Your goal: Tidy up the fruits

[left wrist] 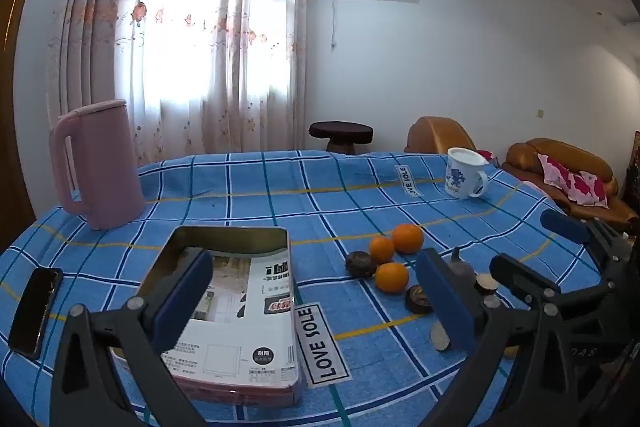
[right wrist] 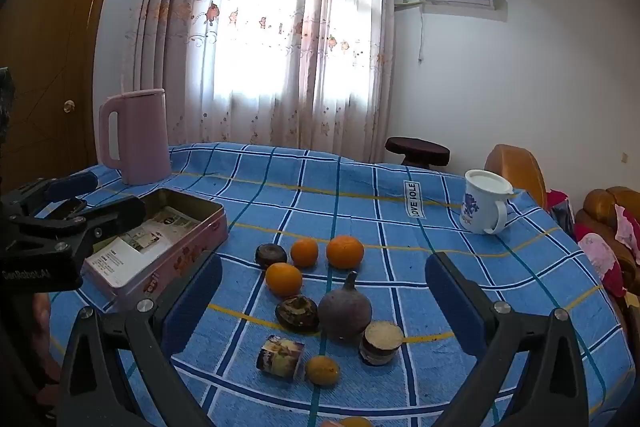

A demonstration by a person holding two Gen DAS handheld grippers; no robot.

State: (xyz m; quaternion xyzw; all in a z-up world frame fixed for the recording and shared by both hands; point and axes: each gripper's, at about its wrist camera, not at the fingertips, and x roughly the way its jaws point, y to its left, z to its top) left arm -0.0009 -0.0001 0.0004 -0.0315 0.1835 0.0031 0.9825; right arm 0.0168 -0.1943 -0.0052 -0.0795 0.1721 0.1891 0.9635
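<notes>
Three oranges [right wrist: 345, 251] [left wrist: 407, 238] lie on the blue checked tablecloth with dark round fruits [right wrist: 271, 255], a purple fig-shaped fruit [right wrist: 345, 311], two cut stubs [right wrist: 381, 342] and a small yellow fruit [right wrist: 322, 369]. An open pink tin box [left wrist: 228, 311] [right wrist: 160, 247] with printed paper inside sits to their left. My left gripper [left wrist: 316, 303] is open, over the box's right side. My right gripper [right wrist: 324, 299] is open, above and around the fruit cluster. Neither holds anything.
A pink kettle [left wrist: 98, 163] stands at the back left, a white mug [left wrist: 464, 173] at the back right. A black phone [left wrist: 36, 311] lies left of the box. A stool [left wrist: 340, 135] and sofa [left wrist: 560, 167] are beyond the table.
</notes>
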